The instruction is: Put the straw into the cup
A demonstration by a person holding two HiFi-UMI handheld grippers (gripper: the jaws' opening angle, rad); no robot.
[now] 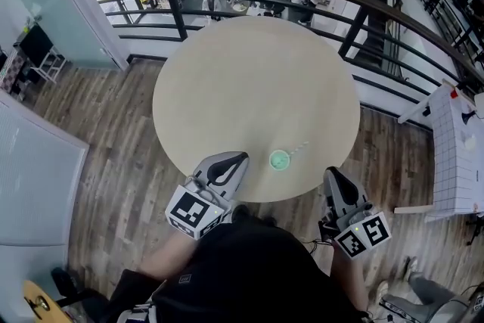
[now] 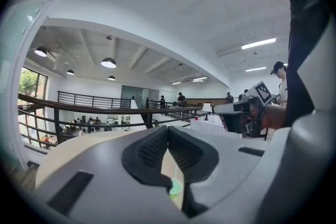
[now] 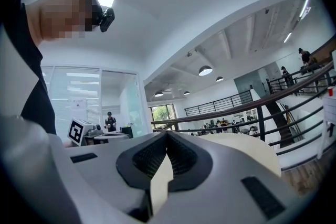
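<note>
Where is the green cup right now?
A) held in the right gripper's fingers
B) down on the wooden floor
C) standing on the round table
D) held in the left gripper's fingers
C: the green cup stands on the round table close to its near edge, and neither the left gripper nor the right gripper touches it.

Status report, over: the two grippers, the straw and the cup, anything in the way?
Left gripper and right gripper shut, empty, at near table edge. Straw lies beside green cup, apparently not in it. Path between clear.
</note>
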